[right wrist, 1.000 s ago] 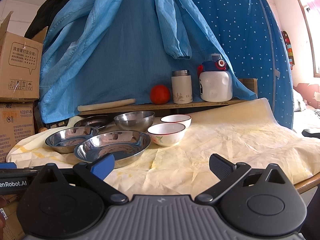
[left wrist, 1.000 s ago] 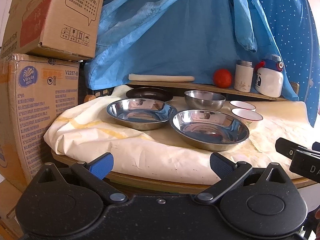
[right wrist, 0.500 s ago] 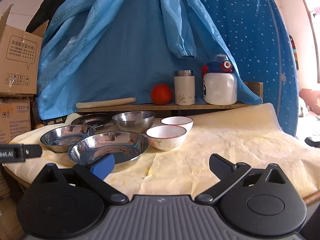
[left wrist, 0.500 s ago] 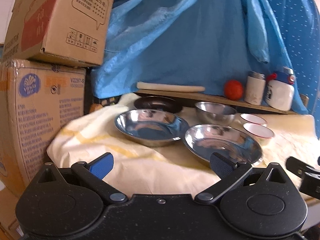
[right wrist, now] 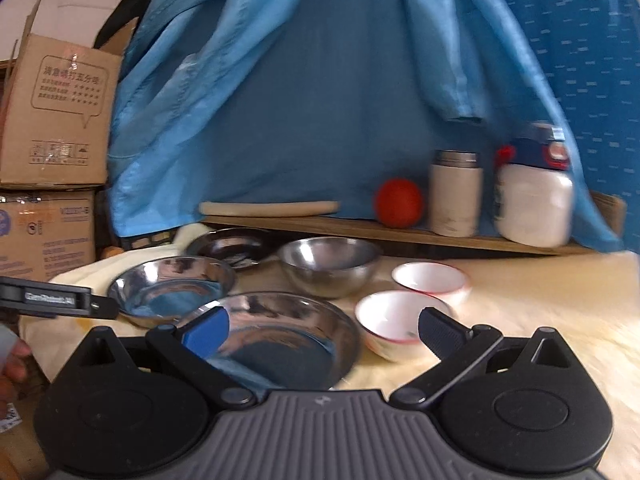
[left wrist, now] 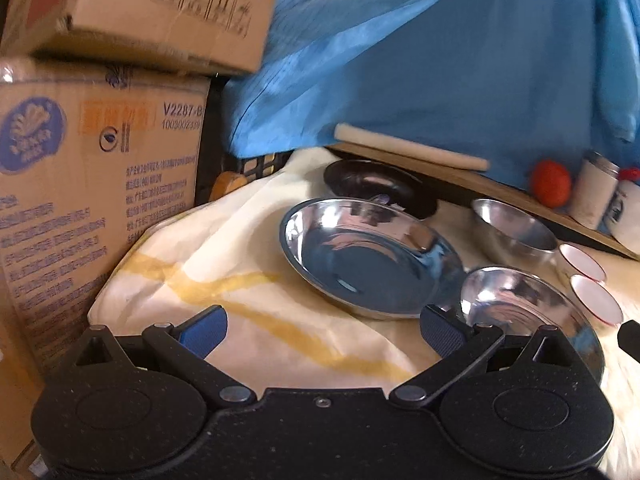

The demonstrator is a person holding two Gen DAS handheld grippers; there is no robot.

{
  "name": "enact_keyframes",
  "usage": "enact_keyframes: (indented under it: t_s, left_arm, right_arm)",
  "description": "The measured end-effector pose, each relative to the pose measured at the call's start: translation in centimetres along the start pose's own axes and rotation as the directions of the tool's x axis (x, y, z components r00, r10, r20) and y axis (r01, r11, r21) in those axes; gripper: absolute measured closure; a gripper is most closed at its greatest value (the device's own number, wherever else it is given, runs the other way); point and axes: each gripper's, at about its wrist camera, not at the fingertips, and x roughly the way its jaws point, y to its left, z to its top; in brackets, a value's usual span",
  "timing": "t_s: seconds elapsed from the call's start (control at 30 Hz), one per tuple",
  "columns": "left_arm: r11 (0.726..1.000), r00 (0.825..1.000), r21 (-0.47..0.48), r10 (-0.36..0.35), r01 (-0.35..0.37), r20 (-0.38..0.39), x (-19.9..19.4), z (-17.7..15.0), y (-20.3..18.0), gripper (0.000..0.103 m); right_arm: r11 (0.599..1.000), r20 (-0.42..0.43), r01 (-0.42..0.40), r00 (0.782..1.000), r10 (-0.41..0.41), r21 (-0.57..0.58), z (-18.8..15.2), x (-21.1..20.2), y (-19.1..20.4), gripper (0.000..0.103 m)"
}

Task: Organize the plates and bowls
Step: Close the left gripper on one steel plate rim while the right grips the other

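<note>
Two shallow steel plates lie side by side on the cream cloth: the left plate (left wrist: 368, 258) (right wrist: 172, 288) and the right plate (left wrist: 524, 308) (right wrist: 280, 332). Behind them sit a dark plate (left wrist: 376, 184) (right wrist: 230, 246), a steel bowl (left wrist: 512, 228) (right wrist: 328, 264) and two white red-rimmed bowls, the near one (right wrist: 394, 324) (left wrist: 596, 298) and the far one (right wrist: 430, 280) (left wrist: 580, 264). My left gripper (left wrist: 322, 330) is open over the cloth just before the left plate. My right gripper (right wrist: 322, 330) is open, low over the right plate and the near white bowl.
Stacked cardboard boxes (left wrist: 92, 160) stand at the left of the table (left wrist: 192, 248). A wooden shelf (right wrist: 400, 232) at the back carries a rolling pin (right wrist: 268, 208), a red ball (right wrist: 398, 202), a flask (right wrist: 456, 192) and a white bottle (right wrist: 534, 196). Blue fabric (right wrist: 320, 100) hangs behind.
Both grippers have moved forward and lower toward the dishes, the left one swinging left toward the left steel plate. Both stay open; no dish has moved.
</note>
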Motion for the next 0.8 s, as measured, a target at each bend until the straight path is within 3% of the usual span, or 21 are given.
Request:
enact_keyframes:
  t_s: [0.13, 0.33, 0.67, 0.8]
  left_arm:
    - [1.0, 1.0, -0.002, 0.011, -0.011, -0.009, 1.5, 1.0, 0.5, 0.001]
    - [1.0, 0.999, -0.005, 0.026, -0.026, -0.023, 3.3, 2.2, 0.9, 0.001]
    - [1.0, 0.999, -0.018, 0.02, -0.02, -0.044, 5.6, 3.4, 1.7, 0.003]
    - [1.0, 0.999, -0.026, 0.001, -0.002, -0.046, 6.2, 3.6, 1.8, 0.007]
  right_arm:
    - [0.994, -0.055, -0.109, 0.993, 0.107, -0.024, 2.2, 3.1, 1.0, 0.0]
    - [0.972, -0.127, -0.235, 0.964, 0.233, 0.0, 4.9, 7.3, 2.3, 0.0]
    - [0.964, -0.214, -0.267, 0.941, 0.262, 0.007, 6.1, 12.7, 3.3, 0.001]
    - [0.96, -0.259, -0.278, 0.925, 0.278, 0.038, 6.1, 14.6, 3.5, 0.01]
